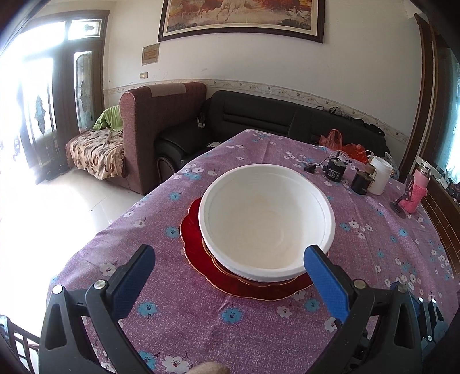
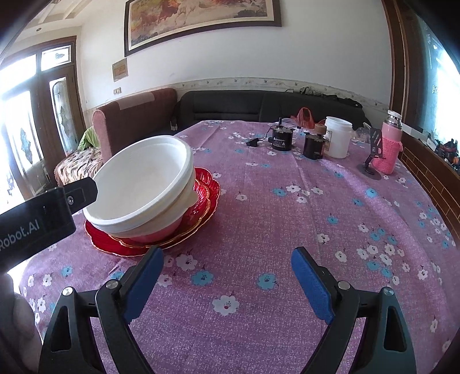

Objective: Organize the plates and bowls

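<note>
Near the bench's (image 2: 287, 330) left edge, white bowls (image 2: 141, 192) sit tilted on red plates (image 2: 207, 195); both grippers, left (image 1: 230, 259) marked "Robot.AI" and right (image 2: 227, 260), hold jaws apart, empty.

We cannot see most of the red plates (image 1: 247, 287) beneath the white bowls (image 1: 267, 218). The framed painting (image 1: 241, 17) is cut off at the far top edge; the wall plaque (image 1: 150, 53) lettering is unreadable.
</note>
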